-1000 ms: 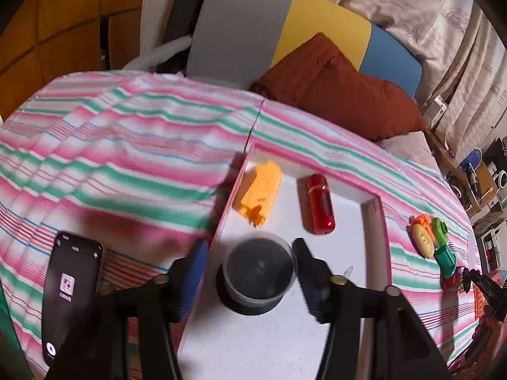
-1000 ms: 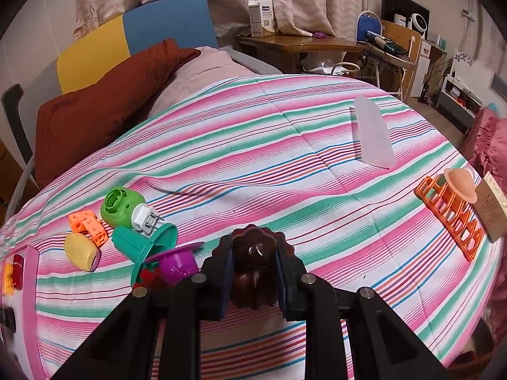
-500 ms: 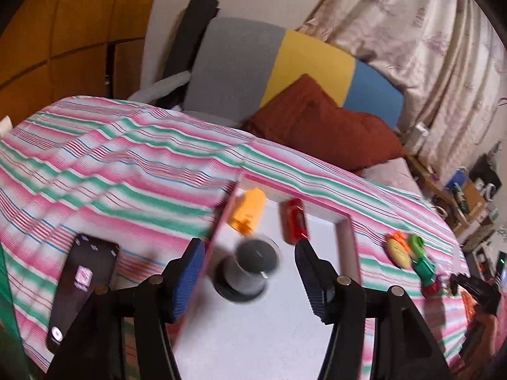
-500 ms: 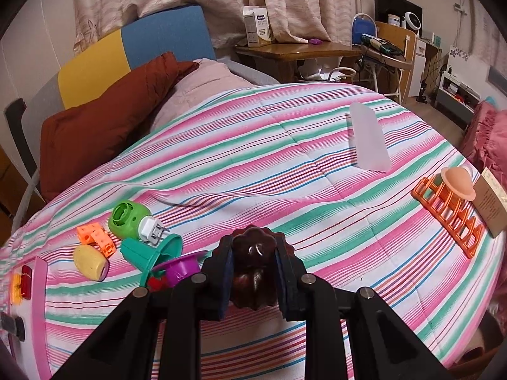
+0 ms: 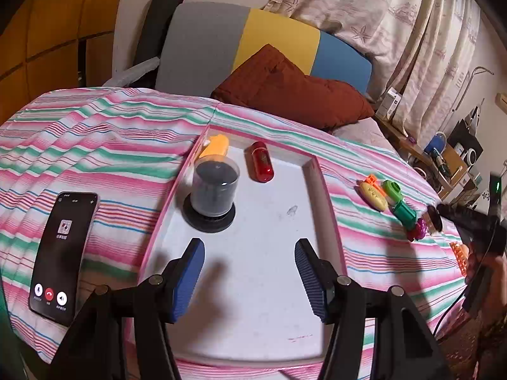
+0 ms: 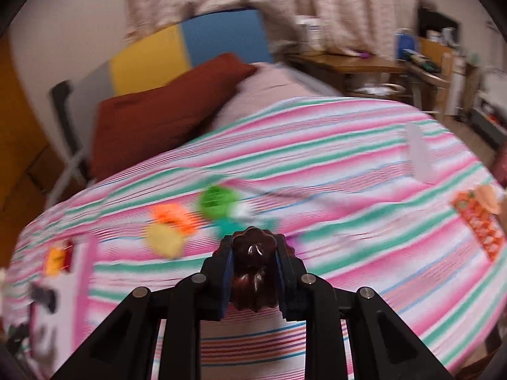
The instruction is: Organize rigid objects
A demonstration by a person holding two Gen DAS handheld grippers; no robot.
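bedspread (image 5: pixel 95 133): pink, green and white stripes, under all I see | phone (image 5: pixel 63 253): flat on bedspread, screen lit, call buttons showing | rust-brown cushion (image 5: pixel 294 91): at bedspread's far edge | headboard (image 5: pixel 247 41): grey, yellow, blue panels behind cushion | curtain (image 5: pixel 396 31): pale, patterned, beyond bedspread's far right | wooden desk (image 6: pixel 364 66): cluttered, past bedspread's far right corner
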